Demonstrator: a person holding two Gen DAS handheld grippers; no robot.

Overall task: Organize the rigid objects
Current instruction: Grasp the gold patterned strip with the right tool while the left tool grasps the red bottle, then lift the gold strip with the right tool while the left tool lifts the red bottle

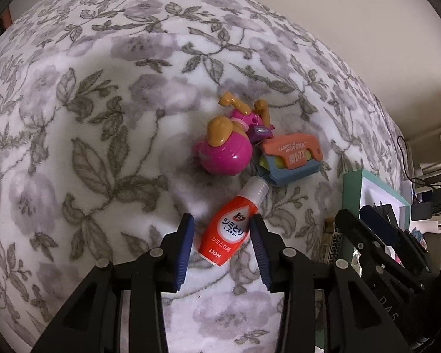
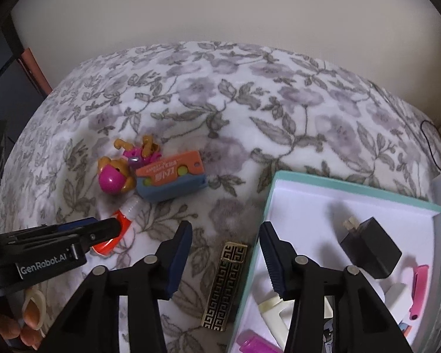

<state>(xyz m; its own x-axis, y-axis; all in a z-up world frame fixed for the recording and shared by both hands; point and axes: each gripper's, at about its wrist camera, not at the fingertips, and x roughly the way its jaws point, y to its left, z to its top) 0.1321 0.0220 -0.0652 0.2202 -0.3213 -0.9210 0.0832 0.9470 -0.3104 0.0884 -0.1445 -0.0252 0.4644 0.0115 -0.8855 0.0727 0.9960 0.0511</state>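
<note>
The left gripper (image 1: pixel 223 250) straddles the red bottle (image 1: pixel 230 229) lying on the floral blanket (image 1: pixel 103 117); its pads stand a little clear of the bottle's sides, not yet clamped. The right gripper (image 2: pixel 226 257) hangs over the black-and-gold bar (image 2: pixel 226 282) beside the tray (image 2: pixel 275 182), jaws apart, holding nothing. Best to close squarely across the bottle's body, then lift without nudging its neighbours. On the blanket: one bottle, one pink toy (image 1: pixel 226 144), one orange-and-blue box (image 1: pixel 291 158), one bar.
</note>
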